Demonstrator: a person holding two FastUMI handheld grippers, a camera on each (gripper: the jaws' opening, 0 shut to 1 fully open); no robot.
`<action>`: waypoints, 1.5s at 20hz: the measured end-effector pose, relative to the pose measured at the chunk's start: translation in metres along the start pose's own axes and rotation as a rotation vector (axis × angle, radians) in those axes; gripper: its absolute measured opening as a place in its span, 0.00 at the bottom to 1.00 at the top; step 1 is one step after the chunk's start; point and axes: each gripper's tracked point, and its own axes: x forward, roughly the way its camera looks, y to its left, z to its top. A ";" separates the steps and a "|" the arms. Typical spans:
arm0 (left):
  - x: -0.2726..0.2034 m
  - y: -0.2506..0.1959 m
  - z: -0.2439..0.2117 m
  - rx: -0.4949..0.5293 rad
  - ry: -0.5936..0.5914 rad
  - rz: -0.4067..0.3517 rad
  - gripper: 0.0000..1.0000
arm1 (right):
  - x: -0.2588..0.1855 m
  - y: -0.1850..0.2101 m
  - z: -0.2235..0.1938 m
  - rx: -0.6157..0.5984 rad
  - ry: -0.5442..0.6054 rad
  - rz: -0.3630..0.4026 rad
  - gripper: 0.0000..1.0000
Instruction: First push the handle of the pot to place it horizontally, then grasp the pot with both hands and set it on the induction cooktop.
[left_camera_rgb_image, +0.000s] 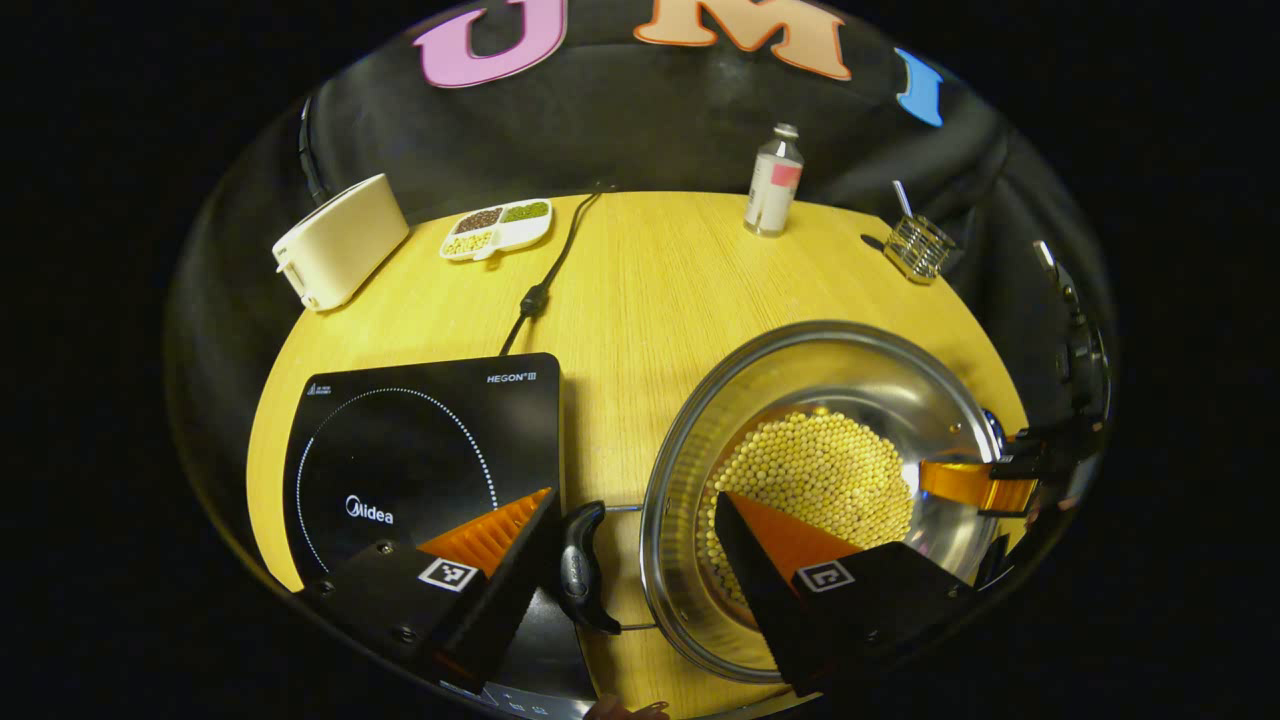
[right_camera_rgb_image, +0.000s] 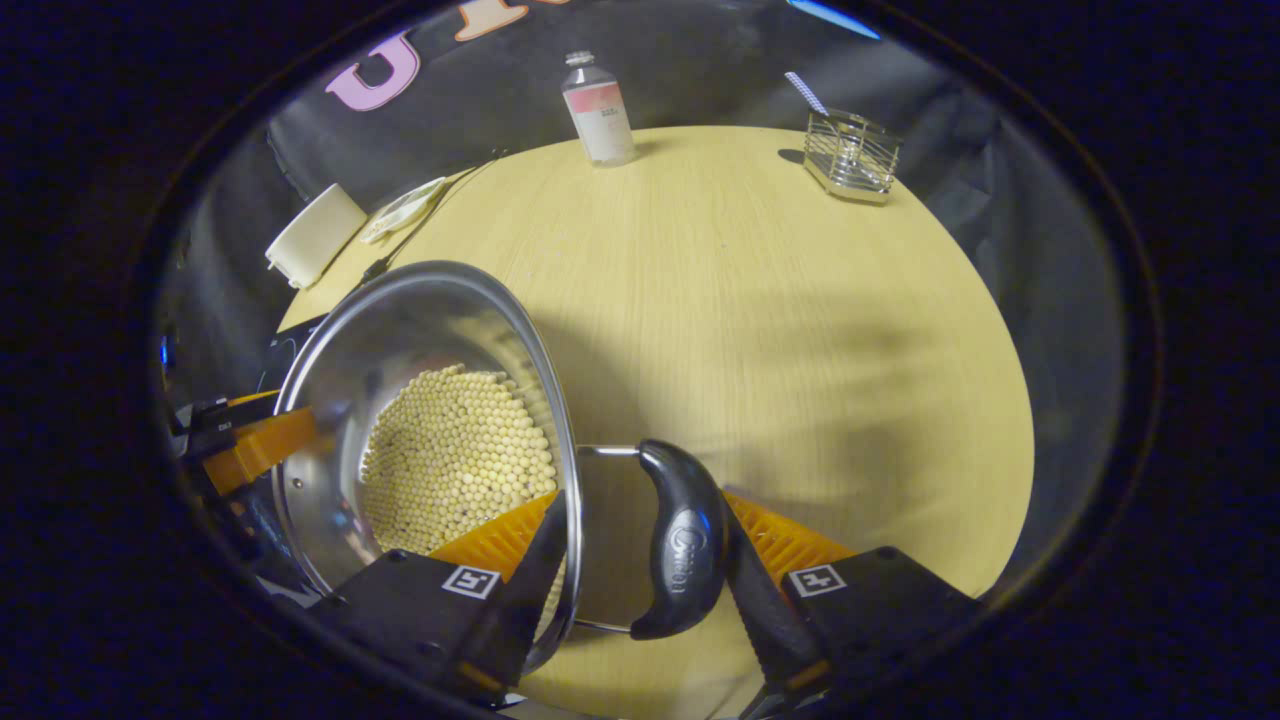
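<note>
Tongs (left_camera_rgb_image: 635, 540) (right_camera_rgb_image: 640, 540) on both sides, we note, sit apart, straddling the pot (left_camera_rgb_image: 820, 400) handles (left_camera_rgb_image: 582, 565) (right_camera_rgb_image: 680, 545).

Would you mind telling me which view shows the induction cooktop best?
The left gripper view: the induction cooktop lies nearly whole on the table, left of the pot. The right gripper view catches just a dark sliver behind the pot's rim.

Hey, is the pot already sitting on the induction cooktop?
No, in the left gripper view the pot stands on the wooden table to the right of the cooktop, whose black glass top is bare.
</note>
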 end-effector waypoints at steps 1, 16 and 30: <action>0.001 -0.003 0.002 -0.010 -0.009 -0.011 1.00 | -0.001 -0.002 0.000 -0.007 -0.005 -0.001 0.89; 0.014 -0.011 -0.018 -0.079 0.031 -0.056 0.71 | -0.014 -0.017 -0.005 0.042 -0.025 -0.019 0.64; -0.030 -0.003 0.000 -0.072 0.022 -0.058 0.67 | -0.056 -0.003 0.009 0.043 -0.066 -0.021 0.60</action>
